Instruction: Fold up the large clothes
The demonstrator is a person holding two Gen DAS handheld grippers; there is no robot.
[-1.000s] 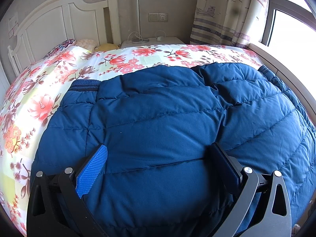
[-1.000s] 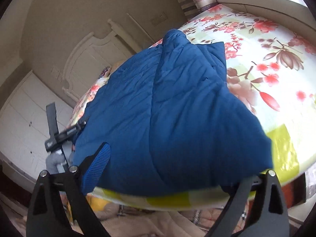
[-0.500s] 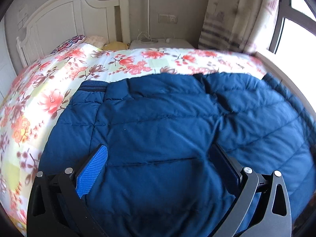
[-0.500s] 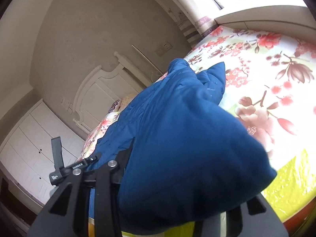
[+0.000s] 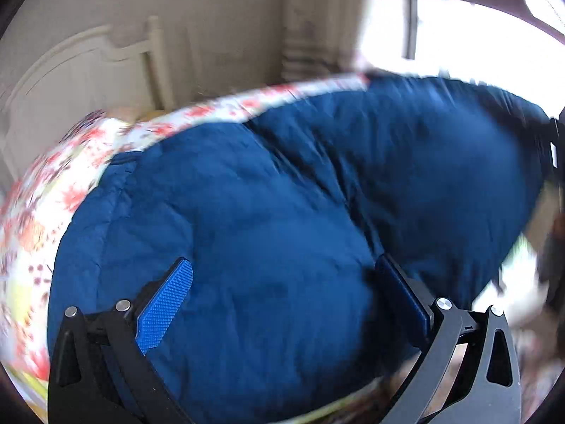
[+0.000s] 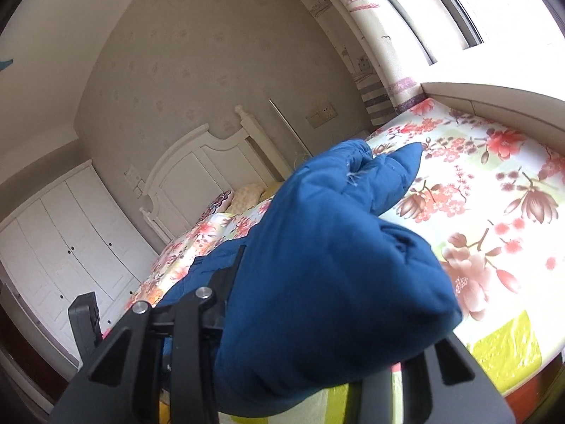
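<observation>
A large dark-blue padded jacket (image 5: 282, 190) lies on a bed with a floral sheet (image 5: 74, 162). My left gripper (image 5: 282, 289) is open, its blue pads wide apart over the jacket's near edge; the view is blurred. My right gripper (image 6: 300, 346) is shut on a thick fold of the jacket (image 6: 328, 254) and holds it lifted above the floral sheet (image 6: 494, 212). The fold bulges over the fingers and hides the pads. The right side of the jacket rises off the bed in the left wrist view.
A white headboard (image 6: 197, 166) and pillows (image 6: 247, 190) stand at the bed's far end. A white wardrobe (image 6: 63, 240) is at the left. A curtain (image 6: 370, 35) and a bright window ledge (image 6: 494, 99) run along the far side.
My right gripper has closed on the jacket's edge and lifted it up off the bed. My left gripper has swung right and tilted, staying open over the jacket.
</observation>
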